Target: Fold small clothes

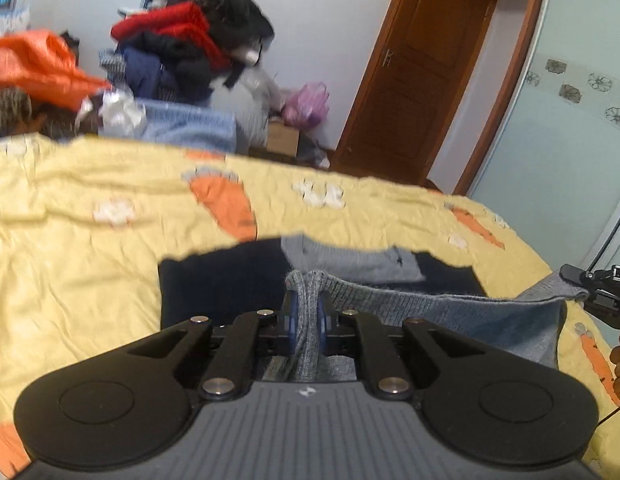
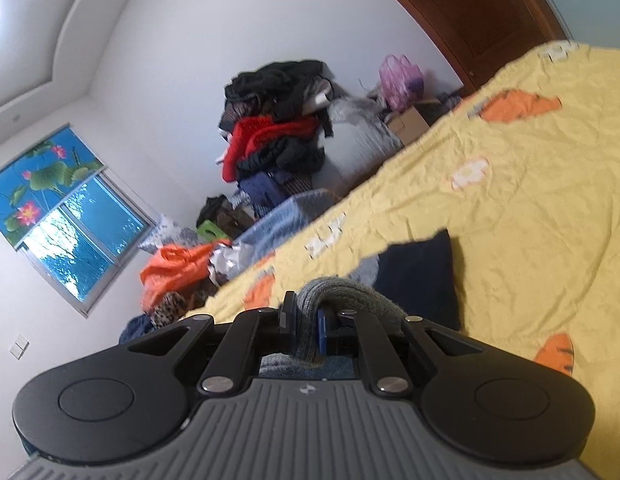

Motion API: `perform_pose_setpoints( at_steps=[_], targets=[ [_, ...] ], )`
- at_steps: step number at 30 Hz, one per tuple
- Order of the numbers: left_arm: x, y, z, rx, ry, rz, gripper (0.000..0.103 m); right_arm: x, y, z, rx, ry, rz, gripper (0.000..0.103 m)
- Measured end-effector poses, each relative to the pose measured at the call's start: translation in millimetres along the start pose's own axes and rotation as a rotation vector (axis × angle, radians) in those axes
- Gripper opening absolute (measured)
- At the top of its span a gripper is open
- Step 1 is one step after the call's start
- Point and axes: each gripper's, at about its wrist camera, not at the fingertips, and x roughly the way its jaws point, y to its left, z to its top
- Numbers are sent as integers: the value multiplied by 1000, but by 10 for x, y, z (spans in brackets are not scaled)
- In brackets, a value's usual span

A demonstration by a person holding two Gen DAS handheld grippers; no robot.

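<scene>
A small grey knitted garment point(image 1: 449, 300) hangs stretched between my two grippers above the yellow carrot-print bedspread point(image 1: 90, 240). My left gripper point(image 1: 308, 312) is shut on one ribbed edge of it. My right gripper point(image 2: 306, 320) is shut on the other ribbed edge point(image 2: 341, 292); it also shows at the right edge of the left wrist view point(image 1: 581, 284). A dark navy folded piece point(image 1: 222, 280) lies on the bed under the garment, with another grey piece point(image 1: 349, 260) on it. The navy piece shows in the right wrist view too point(image 2: 421, 276).
A tall heap of red, black and blue clothes point(image 1: 190, 40) stands beyond the bed. An orange bag point(image 1: 38, 60) and a pink bag point(image 1: 306, 104) lie by it. A brown door point(image 1: 421, 68) is at the far right. A window point(image 2: 74, 232) is on the left wall.
</scene>
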Motion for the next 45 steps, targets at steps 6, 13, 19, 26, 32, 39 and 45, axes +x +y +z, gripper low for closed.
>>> perform_pose_setpoints(
  at_steps=[6,13,19,26,32,39,45],
  targets=[
    [-9,-53,318,32,-58,36,10,169,25,173,7,-34,8,19],
    [324,19,533,62,-59,107,10,595,-148,329,72,-18,-13,19],
    [709,195,606,60,-33,167,10,1047,-285,322,81,32,-67,19],
    [1219,364,496,23,52,198,10,1530,-511,263,112,82,-145,19],
    [1424,473,339,-33,98,222,12,1768,-702,204,163,137,-184,22],
    [1366,612,359,-75,113,357,78,1811,-699,226,139,126,-205,46],
    [1146,518,391,10,42,356,83,1737,-482,296,-4,137,-117,56]
  ],
)
